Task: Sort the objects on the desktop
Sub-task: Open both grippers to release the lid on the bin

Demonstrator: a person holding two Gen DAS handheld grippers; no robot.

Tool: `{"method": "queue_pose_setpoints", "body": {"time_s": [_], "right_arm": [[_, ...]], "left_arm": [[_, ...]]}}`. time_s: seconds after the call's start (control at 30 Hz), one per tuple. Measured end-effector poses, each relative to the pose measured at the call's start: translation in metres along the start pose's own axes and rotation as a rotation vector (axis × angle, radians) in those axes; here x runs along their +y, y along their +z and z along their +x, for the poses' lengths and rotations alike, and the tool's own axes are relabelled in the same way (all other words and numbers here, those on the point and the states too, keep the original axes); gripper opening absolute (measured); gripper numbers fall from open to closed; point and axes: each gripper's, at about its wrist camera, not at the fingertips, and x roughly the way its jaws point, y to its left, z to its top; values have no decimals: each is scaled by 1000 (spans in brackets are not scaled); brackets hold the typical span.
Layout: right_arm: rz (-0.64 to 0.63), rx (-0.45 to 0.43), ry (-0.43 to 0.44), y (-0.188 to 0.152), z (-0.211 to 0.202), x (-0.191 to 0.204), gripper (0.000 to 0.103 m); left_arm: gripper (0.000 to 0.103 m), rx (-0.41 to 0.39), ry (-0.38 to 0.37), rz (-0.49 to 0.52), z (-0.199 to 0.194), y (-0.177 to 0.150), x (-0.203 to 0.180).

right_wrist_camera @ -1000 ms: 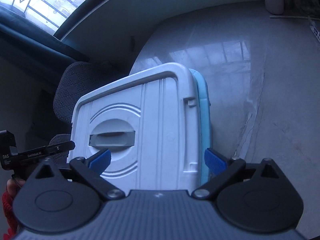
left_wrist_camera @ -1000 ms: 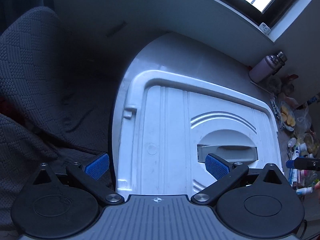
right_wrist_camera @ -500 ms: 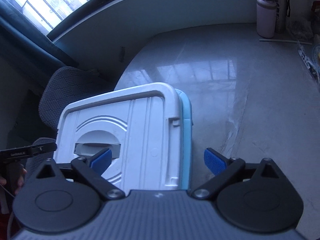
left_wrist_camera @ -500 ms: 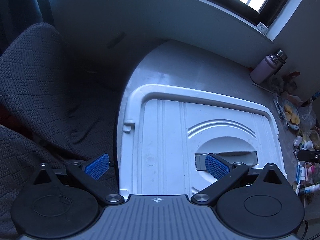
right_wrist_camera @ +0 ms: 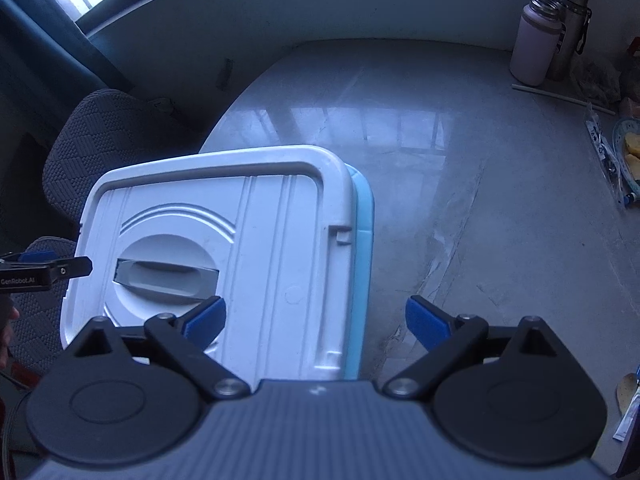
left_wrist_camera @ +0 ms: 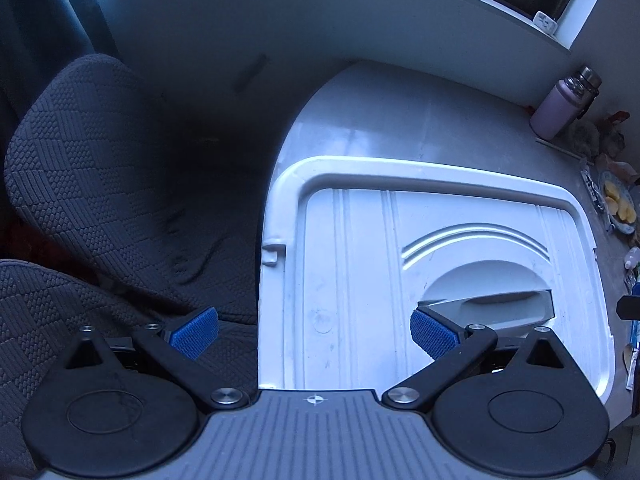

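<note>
Left wrist view: the left claw [left_wrist_camera: 314, 330] is spread wide and holds nothing. Its left pad hangs over the dark chair [left_wrist_camera: 100, 184], off the worktop's edge, and its right pad sits above the white lid [left_wrist_camera: 360, 272] of the storage box, near the grey recessed handle [left_wrist_camera: 492, 300] at about 3 o'clock. The lid is shut and fills the centre. The items to be sorted lie well apart, crowded along the worktop [left_wrist_camera: 400, 120] edge from 1 to 4 o'clock: a pale flask [left_wrist_camera: 556, 108], a dish of yellow pieces [left_wrist_camera: 618, 206], and small bottles.

Right wrist view: the right claw [right_wrist_camera: 314, 322] is likewise wide open and empty, its left pad over the lid beside the handle [right_wrist_camera: 166, 274], its right pad over bare worktop [right_wrist_camera: 440, 128]. The box's pale blue body [right_wrist_camera: 362, 264] shows under the lid's right edge at 12 o'clock. The flask [right_wrist_camera: 534, 48] stands at 1 o'clock beside a steel flask [right_wrist_camera: 568, 28].

The step in hand looks like opening the box. To do it well, one claw should centre on the handle or a side latch and close squarely, while the other steadies the body so the box does not slide toward the chair.
</note>
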Motion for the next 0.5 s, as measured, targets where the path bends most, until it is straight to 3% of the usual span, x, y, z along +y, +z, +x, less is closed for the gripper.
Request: {"method": "queue_pose_setpoints", "body": {"time_s": [0.13, 0.2, 0.5], "right_arm": [[-11, 4, -8, 1, 1, 0, 89], [-22, 24, -10, 1, 6, -1, 78], [-9, 66, -5, 2, 16, -4, 75]], "left_arm": [[103, 4, -4, -5, 2, 3, 1], [103, 11, -7, -7, 3, 4, 0], [103, 36, -22, -19, 11, 3, -1]]}}
